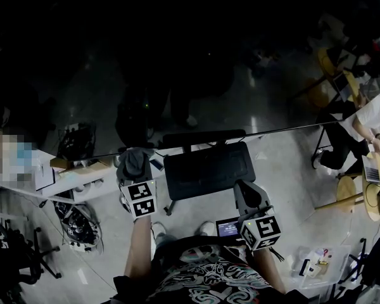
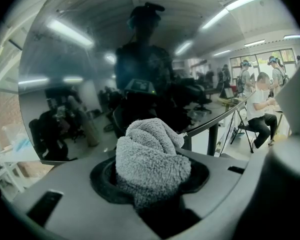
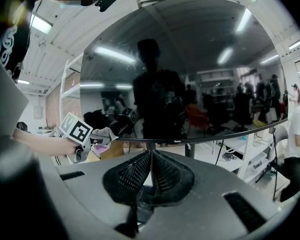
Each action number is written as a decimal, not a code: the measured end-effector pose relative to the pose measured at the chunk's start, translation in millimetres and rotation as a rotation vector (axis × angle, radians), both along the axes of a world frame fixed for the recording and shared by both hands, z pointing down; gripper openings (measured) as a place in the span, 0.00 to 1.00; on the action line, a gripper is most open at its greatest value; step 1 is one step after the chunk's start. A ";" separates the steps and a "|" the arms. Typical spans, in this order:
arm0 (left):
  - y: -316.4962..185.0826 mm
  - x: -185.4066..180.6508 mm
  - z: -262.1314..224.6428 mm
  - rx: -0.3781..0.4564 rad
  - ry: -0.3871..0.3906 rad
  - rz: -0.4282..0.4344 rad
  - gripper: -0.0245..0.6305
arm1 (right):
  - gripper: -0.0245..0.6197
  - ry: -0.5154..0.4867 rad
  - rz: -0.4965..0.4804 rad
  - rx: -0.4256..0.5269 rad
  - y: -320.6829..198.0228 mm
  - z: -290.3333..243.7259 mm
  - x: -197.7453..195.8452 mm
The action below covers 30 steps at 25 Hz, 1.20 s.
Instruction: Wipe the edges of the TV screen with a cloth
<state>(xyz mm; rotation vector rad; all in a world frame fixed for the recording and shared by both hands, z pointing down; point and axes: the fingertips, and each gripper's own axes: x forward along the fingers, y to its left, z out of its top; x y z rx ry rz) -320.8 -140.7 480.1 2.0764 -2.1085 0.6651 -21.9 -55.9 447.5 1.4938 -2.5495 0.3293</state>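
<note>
The TV screen (image 1: 177, 56) is a large dark mirror-like panel; its lower edge (image 1: 285, 130) runs across the head view. My left gripper (image 1: 134, 162) is shut on a bunched grey cloth (image 2: 151, 156), and the cloth (image 1: 133, 164) rests against that lower edge near its left part. In the right gripper view the left gripper (image 3: 79, 132) and cloth (image 3: 104, 134) sit at the screen's bottom edge (image 3: 205, 137). My right gripper (image 1: 246, 194) hangs back below the screen, jaws shut with nothing between them (image 3: 151, 158).
A black flat panel (image 1: 209, 170) on a post stands just under the screen's middle. Cables and gear (image 1: 77, 223) lie on the floor at left, a clear plastic box (image 1: 313, 263) at lower right. People sit at desks (image 1: 367, 128) to the right. White shelving (image 3: 255, 151) stands right of the screen.
</note>
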 end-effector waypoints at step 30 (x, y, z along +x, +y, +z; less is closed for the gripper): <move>-5.4 52.9 -3.0 -0.014 0.019 0.086 0.34 | 0.09 -0.025 0.006 -0.013 4.3 7.4 18.1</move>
